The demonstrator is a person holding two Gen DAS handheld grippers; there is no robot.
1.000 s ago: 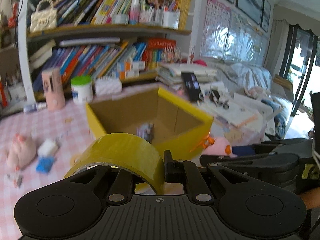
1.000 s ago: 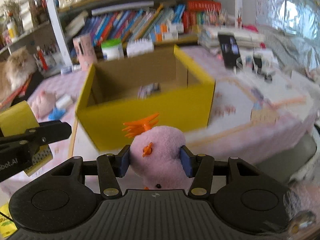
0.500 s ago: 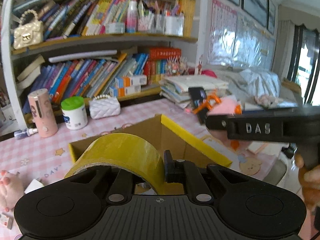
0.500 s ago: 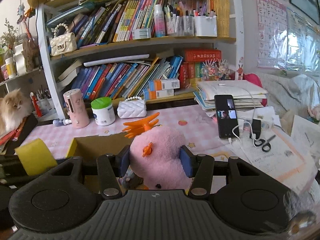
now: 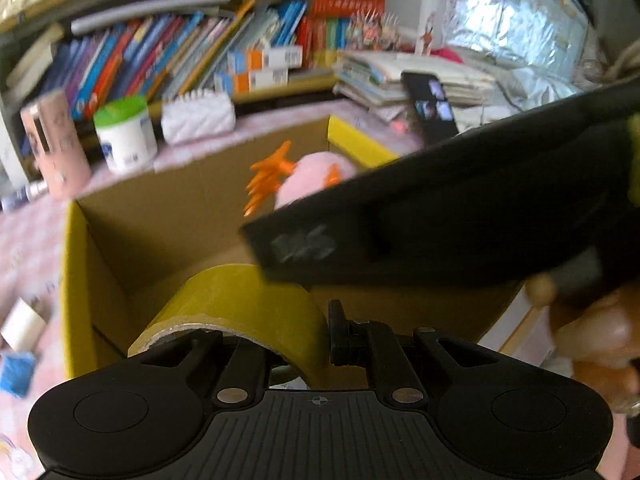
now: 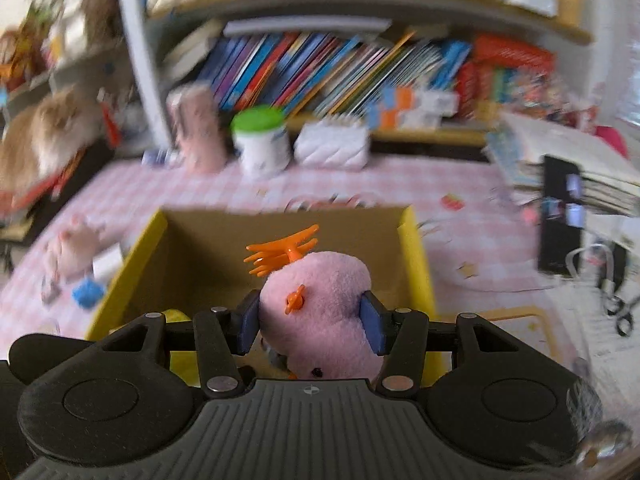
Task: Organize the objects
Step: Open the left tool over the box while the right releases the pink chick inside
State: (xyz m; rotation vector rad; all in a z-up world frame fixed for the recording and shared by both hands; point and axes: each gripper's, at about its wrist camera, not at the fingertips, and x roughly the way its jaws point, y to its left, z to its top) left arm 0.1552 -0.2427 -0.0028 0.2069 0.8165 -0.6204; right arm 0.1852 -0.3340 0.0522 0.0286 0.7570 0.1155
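Over the yellow box (image 6: 416, 256), left gripper (image 5: 298, 344) clamps tape roll (image 5: 240, 300) while right gripper (image 6: 312, 326), at 2 o'clock, pinches pink plush (image 6: 320, 304); 2 crowded tools risk colliding.

Both wrist cameras look steeply down and forward into the open yellow box (image 5: 76, 280), from close above its near side. The left view sits lower and closer; the right view (image 6: 416, 256) sits higher. Both share the box interior and the bookshelf (image 6: 360, 60) behind the box.
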